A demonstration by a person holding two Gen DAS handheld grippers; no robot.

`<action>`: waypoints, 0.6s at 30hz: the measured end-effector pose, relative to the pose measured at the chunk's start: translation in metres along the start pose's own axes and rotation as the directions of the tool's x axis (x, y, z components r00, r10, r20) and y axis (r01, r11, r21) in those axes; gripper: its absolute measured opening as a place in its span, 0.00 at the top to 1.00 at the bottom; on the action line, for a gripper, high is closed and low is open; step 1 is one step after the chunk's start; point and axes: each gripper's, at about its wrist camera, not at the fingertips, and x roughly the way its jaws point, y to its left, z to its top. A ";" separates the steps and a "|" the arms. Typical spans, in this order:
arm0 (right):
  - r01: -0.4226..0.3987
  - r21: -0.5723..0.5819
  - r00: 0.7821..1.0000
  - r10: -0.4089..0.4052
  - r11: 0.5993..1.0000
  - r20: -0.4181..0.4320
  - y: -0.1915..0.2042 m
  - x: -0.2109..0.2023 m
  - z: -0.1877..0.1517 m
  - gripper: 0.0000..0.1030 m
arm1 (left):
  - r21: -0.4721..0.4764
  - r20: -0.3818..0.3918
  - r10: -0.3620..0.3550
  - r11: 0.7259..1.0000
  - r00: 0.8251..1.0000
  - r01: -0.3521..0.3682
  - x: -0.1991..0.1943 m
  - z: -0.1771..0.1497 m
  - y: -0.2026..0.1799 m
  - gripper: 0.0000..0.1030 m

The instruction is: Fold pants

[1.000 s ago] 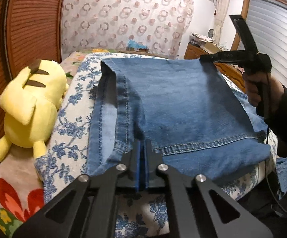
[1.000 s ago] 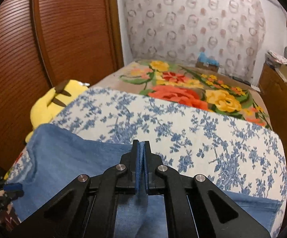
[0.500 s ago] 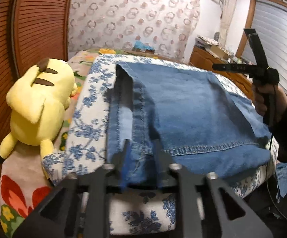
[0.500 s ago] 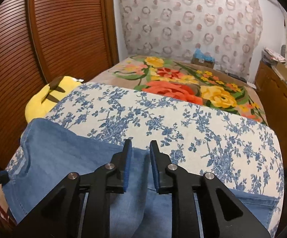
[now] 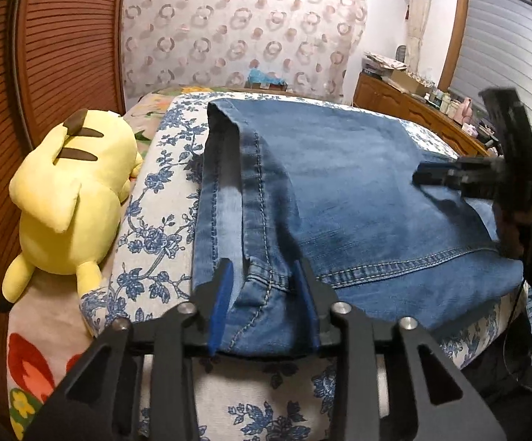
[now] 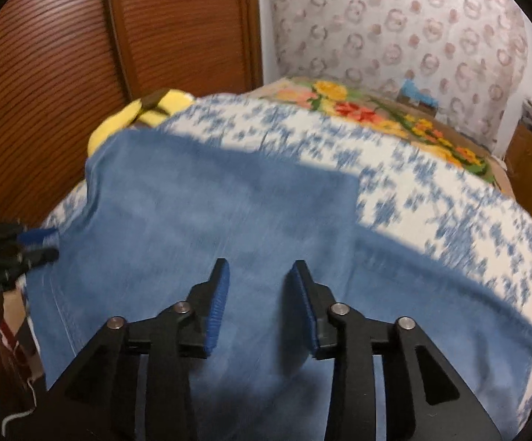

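Left wrist view: the pants [image 5: 339, 191] lie folded over on the blue-flowered bed cover [image 5: 148, 228], judged one fold done, more left. The left hand-held gripper [image 5: 264, 305] has just been closing slightly, jaws apart around the denim hem, not clamped.

Right wrist view: the right hand-held gripper [image 6: 258, 294], just opening, hangs apart over the denim, holding nothing.
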 end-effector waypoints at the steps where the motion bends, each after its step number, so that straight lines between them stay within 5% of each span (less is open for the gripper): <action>1: 0.004 -0.004 1.000 -0.004 1.000 -0.009 0.002 0.004 -0.004 0.63 | -0.009 0.003 -0.015 1.000 1.000 0.015 -0.001 -0.001 0.000 0.86; 4: 0.020 -0.026 1.000 -0.020 0.999 -0.008 0.007 0.010 -0.015 0.59 | -0.015 0.026 -0.009 1.000 1.000 0.009 -0.007 -0.001 0.001 0.96; 18: 0.023 -0.045 1.000 -0.023 0.999 0.008 0.009 0.011 -0.022 0.50 | -0.064 0.030 0.023 0.998 0.999 -0.022 -0.019 0.000 0.008 0.89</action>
